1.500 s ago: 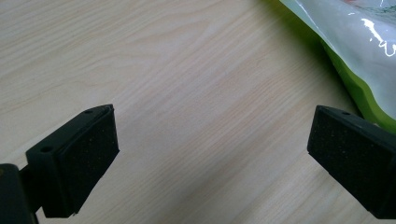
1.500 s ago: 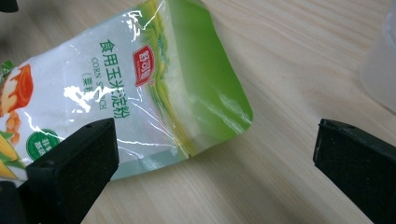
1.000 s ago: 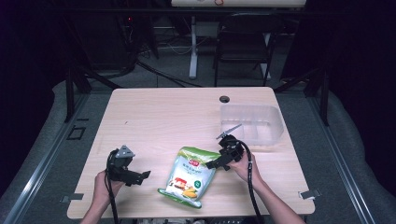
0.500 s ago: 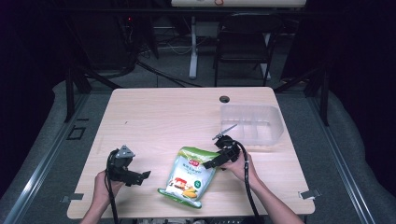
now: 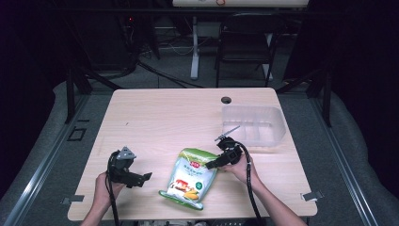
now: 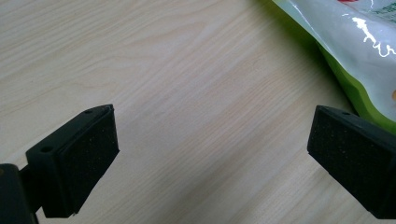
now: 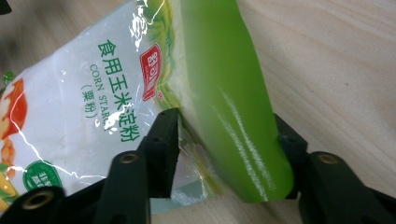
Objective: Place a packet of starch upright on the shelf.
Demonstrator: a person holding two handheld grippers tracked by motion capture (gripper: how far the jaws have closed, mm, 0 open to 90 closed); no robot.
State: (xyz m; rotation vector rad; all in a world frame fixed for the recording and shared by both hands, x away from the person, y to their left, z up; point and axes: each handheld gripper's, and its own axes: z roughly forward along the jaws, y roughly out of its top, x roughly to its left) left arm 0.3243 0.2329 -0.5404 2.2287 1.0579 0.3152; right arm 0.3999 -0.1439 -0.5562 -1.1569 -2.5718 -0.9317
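Jaws of the right tool [image 7: 224,154] have just been closing and pinch the bag's [image 5: 189,176] top edge at the counter's [image 5: 179,117] six o'clock. Left tool [image 6: 210,154], gaping over bare wood, sits at the bag's nine o'clock.

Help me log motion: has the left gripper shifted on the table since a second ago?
No. In the high view the left gripper sits at the same spot near the table's front left edge, jaws open.
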